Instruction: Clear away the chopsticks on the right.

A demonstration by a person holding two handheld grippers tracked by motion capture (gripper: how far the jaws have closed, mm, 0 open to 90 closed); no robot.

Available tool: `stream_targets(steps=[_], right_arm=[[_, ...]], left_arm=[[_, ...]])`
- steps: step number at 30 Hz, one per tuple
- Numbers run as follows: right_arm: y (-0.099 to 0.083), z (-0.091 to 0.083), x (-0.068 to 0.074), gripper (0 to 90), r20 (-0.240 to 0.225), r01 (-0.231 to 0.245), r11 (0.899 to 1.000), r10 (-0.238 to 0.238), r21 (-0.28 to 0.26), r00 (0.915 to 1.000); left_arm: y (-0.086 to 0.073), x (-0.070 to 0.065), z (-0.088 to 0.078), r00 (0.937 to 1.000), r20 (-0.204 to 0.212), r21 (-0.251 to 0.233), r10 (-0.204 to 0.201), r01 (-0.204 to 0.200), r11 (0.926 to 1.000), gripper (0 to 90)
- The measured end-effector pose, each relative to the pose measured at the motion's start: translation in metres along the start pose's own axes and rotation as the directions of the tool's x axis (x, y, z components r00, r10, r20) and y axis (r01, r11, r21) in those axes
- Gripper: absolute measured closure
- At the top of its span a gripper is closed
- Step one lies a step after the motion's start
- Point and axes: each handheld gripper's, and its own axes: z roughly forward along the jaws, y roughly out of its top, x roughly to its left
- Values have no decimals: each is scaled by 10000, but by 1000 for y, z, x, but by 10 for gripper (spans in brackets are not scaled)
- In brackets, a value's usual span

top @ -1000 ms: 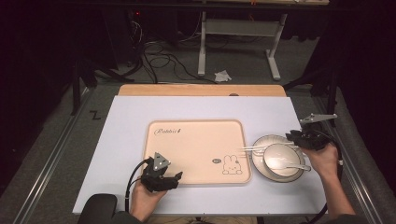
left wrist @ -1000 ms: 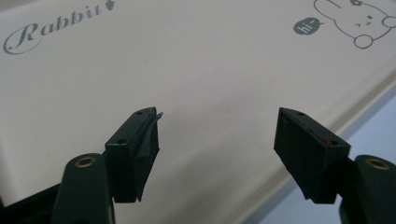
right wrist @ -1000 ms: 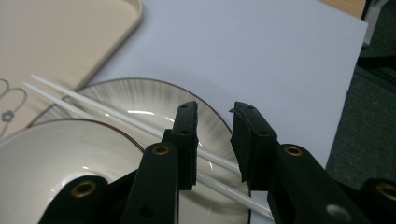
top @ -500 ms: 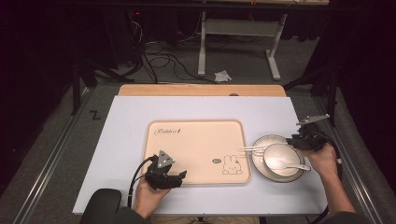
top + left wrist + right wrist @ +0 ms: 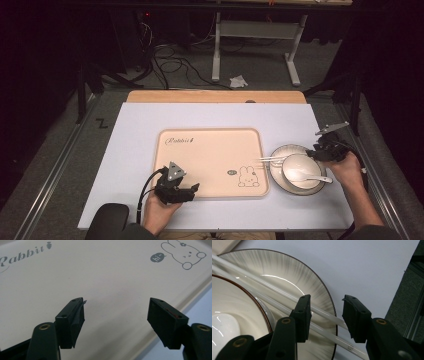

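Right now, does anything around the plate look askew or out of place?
Slightly: the white chopsticks lie across the plate rim, tips overhanging onto the tray. The bowl and spoon sit normally; nothing spilled.

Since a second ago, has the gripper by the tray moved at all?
No. The left hand-held gripper rests at the same spot on the near edge of the tray, with its jaws open.

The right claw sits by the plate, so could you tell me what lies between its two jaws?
In the right gripper view, the white chopsticks pass between the open jaws of the right claw, lying across the plate rim beside the bowl.
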Motion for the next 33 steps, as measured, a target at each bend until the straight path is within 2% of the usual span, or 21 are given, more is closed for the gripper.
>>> stream_targets(steps=[3, 11, 19, 31, 33], right_arm=[[1, 3, -3, 580, -211, 111, 9998, -107, 194, 9997], [2, 8, -6, 574, -505, 185, 9995, -171, 268, 9986], [4, 13, -7, 619, -800, 365, 9984, -329, 435, 9963], [2, 13, -9, 676, -747, 562, 9973, -525, 478, 9958], [1, 13, -9, 681, -697, 567, 9972, -533, 490, 9961]], left_arm=[[-2, 1, -1, 9999, -68, -14, -79, 79, 10000, 300], [-5, 3, -4, 9997, -136, 11, -212, 212, 9998, 294], [-8, 5, -6, 9990, -231, -3, -387, 387, 9993, 293], [-9, 6, -6, 9987, -269, -30, -433, 432, 9991, 293], [-9, 7, -6, 9985, -168, 10, -522, 522, 9986, 293]])
